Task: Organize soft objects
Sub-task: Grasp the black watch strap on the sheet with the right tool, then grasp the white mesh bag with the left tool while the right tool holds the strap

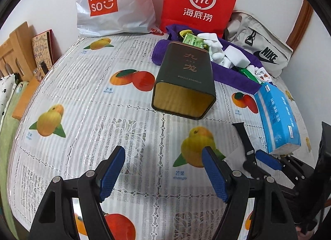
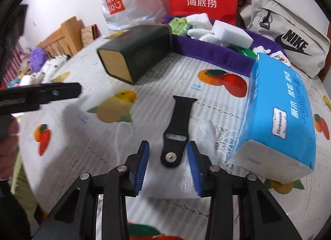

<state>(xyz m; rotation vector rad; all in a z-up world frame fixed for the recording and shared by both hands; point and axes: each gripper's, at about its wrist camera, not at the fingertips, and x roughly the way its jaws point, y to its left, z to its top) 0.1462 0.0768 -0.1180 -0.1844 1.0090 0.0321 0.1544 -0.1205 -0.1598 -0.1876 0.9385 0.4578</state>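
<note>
My right gripper (image 2: 168, 158) straddles watch strap (image 2: 177, 130), pads not yet touching; close squarely on the buckle end. Left gripper (image 1: 163, 169) wide, empty

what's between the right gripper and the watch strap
Nothing visible. The watch strap lies flat on the tablecloth, its pin end already between the right gripper's blue pads, which do not yet touch it. The tissue pack sits off to the side, clear of it.
</note>
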